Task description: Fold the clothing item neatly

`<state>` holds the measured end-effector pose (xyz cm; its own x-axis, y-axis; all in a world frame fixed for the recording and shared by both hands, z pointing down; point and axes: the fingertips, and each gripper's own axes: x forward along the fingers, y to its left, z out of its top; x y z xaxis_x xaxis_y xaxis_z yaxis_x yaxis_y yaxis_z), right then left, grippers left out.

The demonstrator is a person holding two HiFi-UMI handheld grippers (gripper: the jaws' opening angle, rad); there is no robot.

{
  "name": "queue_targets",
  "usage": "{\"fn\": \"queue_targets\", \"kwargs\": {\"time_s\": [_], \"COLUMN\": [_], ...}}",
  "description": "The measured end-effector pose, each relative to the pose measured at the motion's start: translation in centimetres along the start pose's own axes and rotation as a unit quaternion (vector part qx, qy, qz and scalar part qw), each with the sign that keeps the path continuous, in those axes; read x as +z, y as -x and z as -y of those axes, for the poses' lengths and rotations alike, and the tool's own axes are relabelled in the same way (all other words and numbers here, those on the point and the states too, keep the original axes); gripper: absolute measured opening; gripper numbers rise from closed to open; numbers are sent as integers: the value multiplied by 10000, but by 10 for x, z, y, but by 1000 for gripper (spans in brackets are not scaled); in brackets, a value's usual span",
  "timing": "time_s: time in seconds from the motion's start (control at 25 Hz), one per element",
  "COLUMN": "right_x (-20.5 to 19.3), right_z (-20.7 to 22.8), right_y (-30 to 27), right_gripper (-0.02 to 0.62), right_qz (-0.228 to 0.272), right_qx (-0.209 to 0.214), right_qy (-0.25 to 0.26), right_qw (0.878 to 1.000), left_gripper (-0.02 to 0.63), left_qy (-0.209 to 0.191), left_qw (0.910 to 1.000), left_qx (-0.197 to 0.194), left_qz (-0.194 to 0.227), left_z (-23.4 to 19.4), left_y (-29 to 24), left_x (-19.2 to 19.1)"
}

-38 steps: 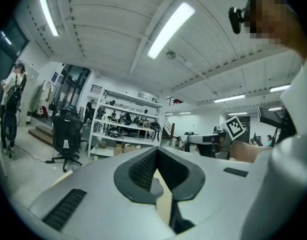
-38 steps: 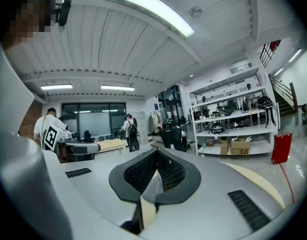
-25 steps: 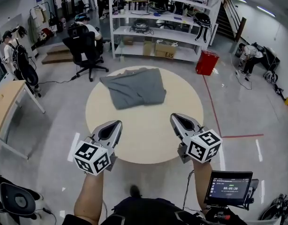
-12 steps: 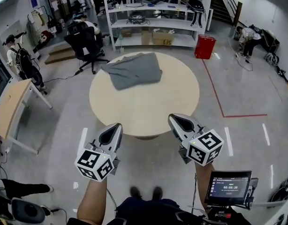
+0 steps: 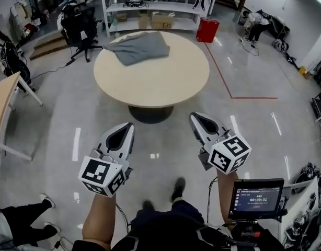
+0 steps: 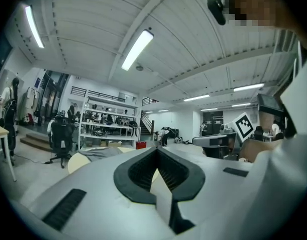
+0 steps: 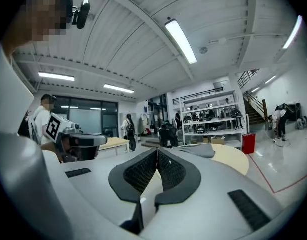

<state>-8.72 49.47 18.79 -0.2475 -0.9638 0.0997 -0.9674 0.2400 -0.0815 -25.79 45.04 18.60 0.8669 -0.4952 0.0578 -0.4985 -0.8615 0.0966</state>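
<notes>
A grey clothing item [image 5: 136, 46] lies folded on the far left part of the round beige table [image 5: 160, 77]. It also shows in the left gripper view as the grey clothing item [image 6: 99, 152] and in the right gripper view as the grey clothing item [image 7: 201, 150]. My left gripper [image 5: 125, 128] and right gripper [image 5: 196, 120] hang over the floor, well short of the table, both shut with nothing between the jaws. Each points level toward the table.
A dark pedestal [image 5: 150, 114] holds the table up. Behind it stand a white shelf rack [image 5: 150, 4], a black office chair [image 5: 77, 25] and a red bin [image 5: 206, 29]. A wooden desk [image 5: 1, 109] is at left. A tablet [image 5: 255, 198] hangs at my right. People stand around the room's edges.
I have backed away from the table: it and the folded garment now sit farther off and higher in the head view. Both grippers came back with me, still shut and now over bare floor.
</notes>
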Motion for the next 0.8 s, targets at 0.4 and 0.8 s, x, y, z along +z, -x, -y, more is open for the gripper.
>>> {"fn": "queue_targets", "kwargs": {"time_s": [0.4, 0.8], "right_x": [-7, -20], "right_z": [-33, 10], "right_y": [51, 186], "right_gripper": [8, 8], "right_qz": [43, 46], "right_qx": [72, 55], "right_qy": [126, 151], "right_qw": [9999, 9999], "left_gripper": [0, 0], "left_qy": [100, 53], "left_qw": [9999, 9990], "left_qx": [-71, 432], "left_qz": [-46, -51], "left_z": [45, 175], "left_y": [28, 30], "left_x": [-6, -21]}}
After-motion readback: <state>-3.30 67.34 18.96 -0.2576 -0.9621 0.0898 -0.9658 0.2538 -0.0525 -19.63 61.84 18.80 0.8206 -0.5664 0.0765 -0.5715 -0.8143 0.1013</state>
